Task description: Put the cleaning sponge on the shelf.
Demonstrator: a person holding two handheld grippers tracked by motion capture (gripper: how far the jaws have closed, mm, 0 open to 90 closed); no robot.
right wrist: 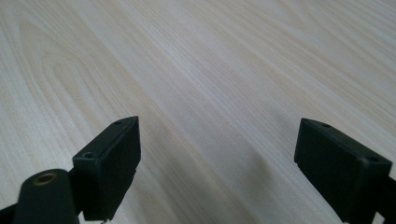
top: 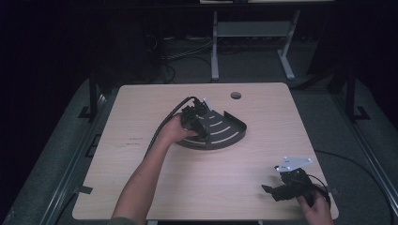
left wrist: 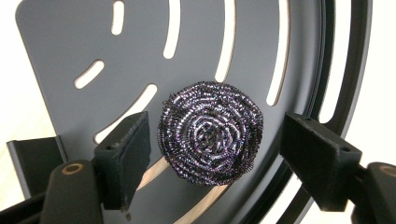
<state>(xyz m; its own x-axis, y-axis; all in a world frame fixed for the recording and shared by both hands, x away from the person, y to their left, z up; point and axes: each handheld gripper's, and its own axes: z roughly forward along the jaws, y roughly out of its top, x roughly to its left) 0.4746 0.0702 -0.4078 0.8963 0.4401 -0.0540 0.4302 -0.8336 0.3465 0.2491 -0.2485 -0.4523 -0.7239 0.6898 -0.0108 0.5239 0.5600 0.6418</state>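
- The left gripper (top: 202, 123) is held over the dark slotted tray (top: 233, 133), which lies a little behind the middle of the bench (top: 141, 187), toward its far edge.
- In the left gripper view its two jaws stand apart, one on each side of the steel wool scourer (left wrist: 210, 132); neither pad seems to touch it, and the gap is wider on the right side.
- The scourer rests on the tray's flat floor (left wrist: 60, 42), over one of the long curved slots, near the curved rim (the pale wood of the bench shows through the slots).
- The jaws are probably placed so because the ball is soft and springy; a grip across its widest part would hold it best, and the raised rim leaves room to come only from above.
- The right gripper (top: 272, 190) waits near the bench's near right corner, well apart from the tray, likely parked so as not to be in the way.
- Its jaws are also spread, with bare wood (right wrist: 210, 70) between them, holding nothing.
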